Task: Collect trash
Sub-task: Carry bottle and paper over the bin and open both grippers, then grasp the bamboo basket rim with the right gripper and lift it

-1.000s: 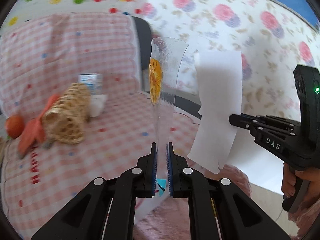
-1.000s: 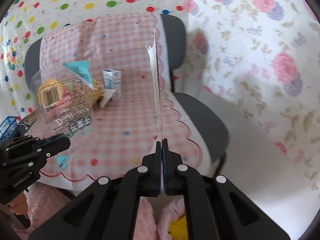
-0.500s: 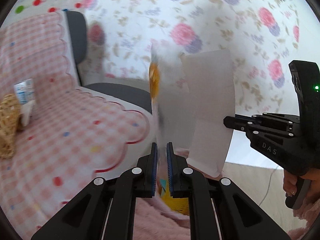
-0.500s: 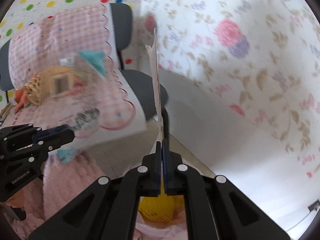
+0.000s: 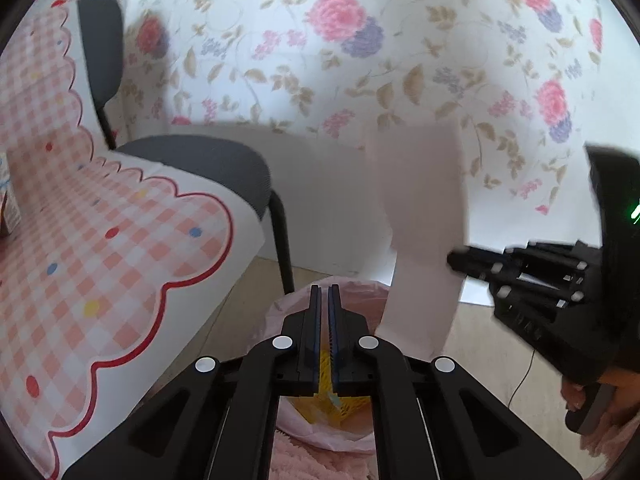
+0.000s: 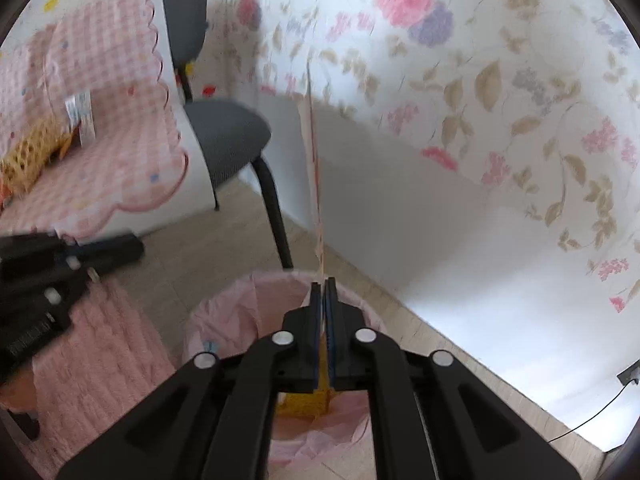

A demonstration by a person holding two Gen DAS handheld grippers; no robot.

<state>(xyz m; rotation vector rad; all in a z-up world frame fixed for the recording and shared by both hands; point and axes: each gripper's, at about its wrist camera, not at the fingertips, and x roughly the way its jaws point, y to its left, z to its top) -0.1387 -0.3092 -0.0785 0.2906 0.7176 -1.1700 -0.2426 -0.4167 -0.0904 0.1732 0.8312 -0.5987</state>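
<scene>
Here the right claw pinches a paper sheet above the bin's rim; left claw nearly closed, empty.

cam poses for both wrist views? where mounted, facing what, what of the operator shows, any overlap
Left wrist: sits on the left hand-held gripper, looking forward and down at the pink-lined trash bin; the right hand-held gripper holding white paper and the operator's fingers show.
Right wrist: sits on the right hand-held gripper, above the trash bin, paper edge-on; the left hand-held gripper shows at left.
Shared: bin, paper, grey chair, checked cloth, floral wall.
</scene>
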